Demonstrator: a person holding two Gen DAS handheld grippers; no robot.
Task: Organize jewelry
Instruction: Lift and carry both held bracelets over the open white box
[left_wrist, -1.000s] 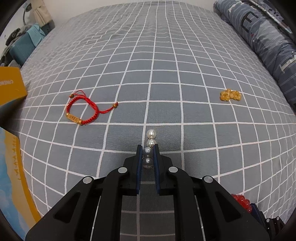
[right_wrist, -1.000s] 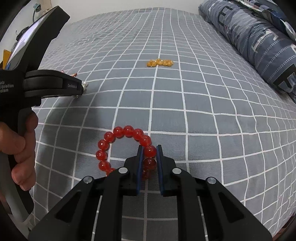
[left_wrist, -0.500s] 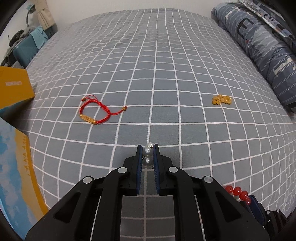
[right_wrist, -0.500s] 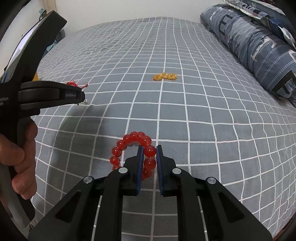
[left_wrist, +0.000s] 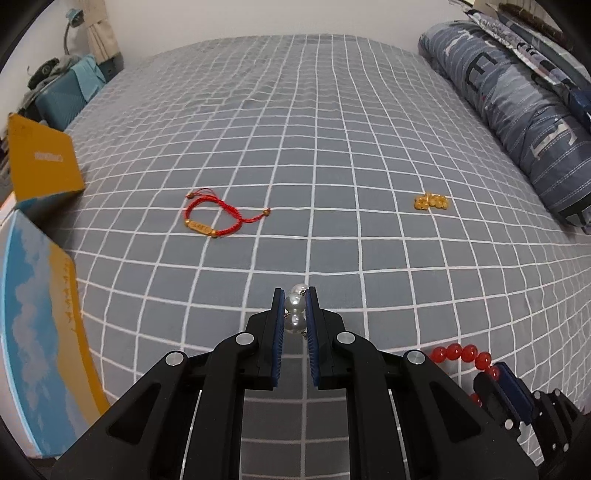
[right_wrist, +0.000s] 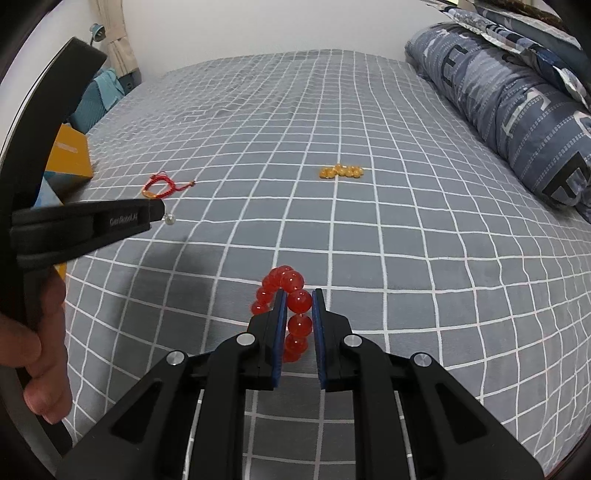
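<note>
Above a bed (left_wrist: 332, 155) spread with a grey sheet gridded in white, the left hand-held gripper (left_wrist: 295, 301) is clenched on a short strand of white pearl beads (left_wrist: 295, 312), its blue-padded fingers (left_wrist: 277, 332) pressing the pearls from both sides; the top pearl pokes out past the tips. The right hand-held gripper (right_wrist: 298, 300) is likewise clamped on a bracelet of glossy round red beads (right_wrist: 284, 286), one bead pinched between the pads while the rest of the loop arcs up and to the left, off the sheet.

Lying flat on the bed, a red braided cord bracelet with a gold bar charm (left_wrist: 212, 218) rests toward the left, its loose tail trailing right. Well apart from it, toward the right, sits a small cluster of amber-yellow beads (left_wrist: 431, 202).

At the bed's left edge stands an orange-yellow cardboard box (left_wrist: 40, 158), and just in front of it a larger box printed with blue sky and clouds and edged in orange (left_wrist: 40, 332); what either box contains cannot be seen from these angles. A rolled blue-grey striped quilt with printed letters (left_wrist: 517, 122) lines the right side of the bed. In the right wrist view, a bare hand (right_wrist: 40, 350) grips the left tool's handle.
</note>
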